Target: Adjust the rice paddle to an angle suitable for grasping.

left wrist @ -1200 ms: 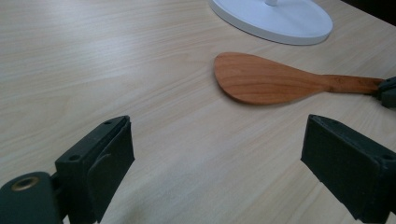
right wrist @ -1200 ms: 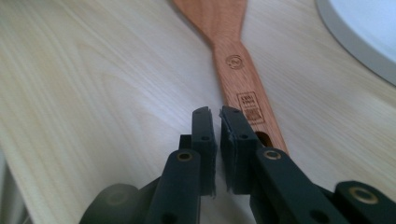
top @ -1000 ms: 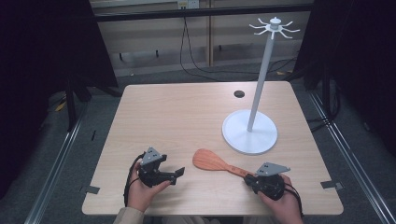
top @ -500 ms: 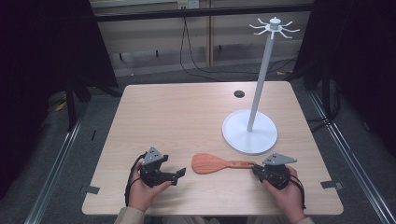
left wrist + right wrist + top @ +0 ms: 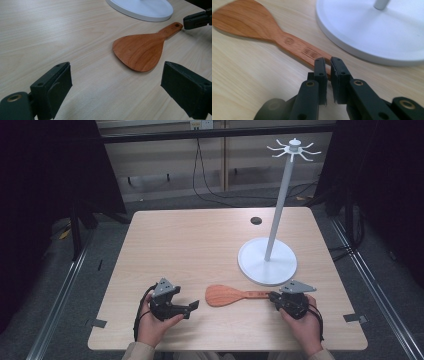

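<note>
Left of the wooden spatula (image 5: pixel 231 295), the left gripper (image 5: pixel 189 306) rested on the table (image 5: pixel 200 240), its jaws spread wide and holding nothing. Flat on the table lay the spatula, just in front of the white stand's (image 5: pixel 267 261) round base. At the spatula's right end, the right gripper (image 5: pixel 273 296) pinched the handle tip between nearly closed jaws.
</note>
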A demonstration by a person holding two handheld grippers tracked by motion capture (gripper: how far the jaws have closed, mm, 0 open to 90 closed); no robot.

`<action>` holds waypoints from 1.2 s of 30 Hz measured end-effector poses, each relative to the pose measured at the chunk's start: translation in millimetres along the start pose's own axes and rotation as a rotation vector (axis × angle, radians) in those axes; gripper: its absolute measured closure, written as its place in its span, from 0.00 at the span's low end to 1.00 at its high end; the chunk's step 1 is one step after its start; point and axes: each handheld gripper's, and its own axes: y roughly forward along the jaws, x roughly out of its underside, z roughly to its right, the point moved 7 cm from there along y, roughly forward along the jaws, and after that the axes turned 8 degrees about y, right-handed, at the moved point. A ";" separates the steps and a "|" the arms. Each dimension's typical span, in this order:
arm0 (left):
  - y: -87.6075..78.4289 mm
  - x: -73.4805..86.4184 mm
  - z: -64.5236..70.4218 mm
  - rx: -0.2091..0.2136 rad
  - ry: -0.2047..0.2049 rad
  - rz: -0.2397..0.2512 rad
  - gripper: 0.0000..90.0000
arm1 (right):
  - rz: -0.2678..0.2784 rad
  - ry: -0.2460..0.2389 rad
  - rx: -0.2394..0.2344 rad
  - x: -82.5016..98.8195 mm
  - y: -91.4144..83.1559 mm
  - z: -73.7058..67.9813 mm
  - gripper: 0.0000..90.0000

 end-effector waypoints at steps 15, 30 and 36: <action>-11.4 6.4 -4.3 -0.016 -0.023 0.010 0.11 | 0.002 -0.053 -0.007 -20.1 8.4 -5.4 0.97; -10.7 8.3 -0.8 -0.020 -0.023 -0.002 0.11 | -0.040 -0.024 0.008 4.8 -6.1 24.7 1.00; -10.4 7.0 0.2 -0.016 -0.019 0.002 0.11 | -0.056 -0.024 0.033 12.2 -18.4 40.2 1.00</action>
